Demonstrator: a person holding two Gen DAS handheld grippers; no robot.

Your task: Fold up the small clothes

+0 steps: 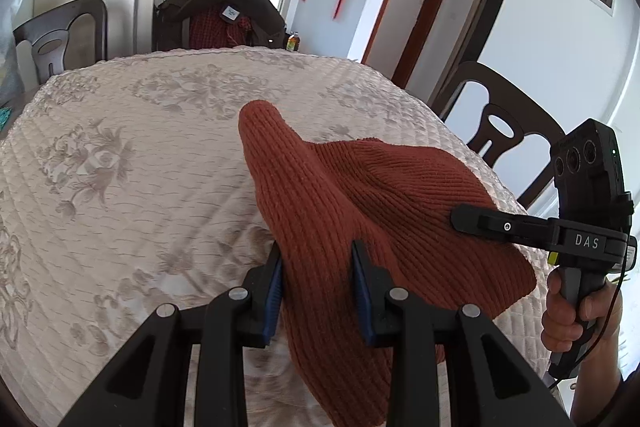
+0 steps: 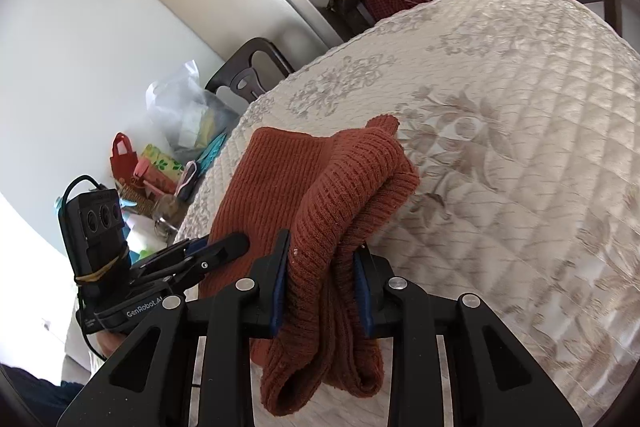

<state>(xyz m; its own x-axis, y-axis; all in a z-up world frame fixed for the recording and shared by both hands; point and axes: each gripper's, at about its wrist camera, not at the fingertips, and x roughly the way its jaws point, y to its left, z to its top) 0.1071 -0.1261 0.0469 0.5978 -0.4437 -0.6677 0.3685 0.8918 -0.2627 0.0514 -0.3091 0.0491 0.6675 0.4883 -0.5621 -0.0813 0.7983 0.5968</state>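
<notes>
A rust-brown ribbed knit garment (image 1: 360,179) hangs lifted over the table's quilted cream floral cloth (image 1: 120,147). In the left wrist view my left gripper (image 1: 316,255) is shut on a bunched fold of it, blue pads pressing both sides. My right gripper (image 1: 464,219) reaches in from the right, its tip against the knit's right part. In the right wrist view my right gripper (image 2: 322,247) is shut on a doubled fold of the garment (image 2: 280,179), whose ends droop below the jaws. There my left gripper (image 2: 240,241) grips the knit's left edge. The cloth (image 2: 520,107) lies beneath.
Dark wooden chairs stand around the table: one at far left (image 1: 68,31), one draped with a dark jacket (image 1: 224,7), one at right (image 1: 504,119). Plastic bags (image 2: 180,107) and a red tote (image 2: 122,159) sit past the table's left end. A hand (image 1: 564,311) holds the right gripper.
</notes>
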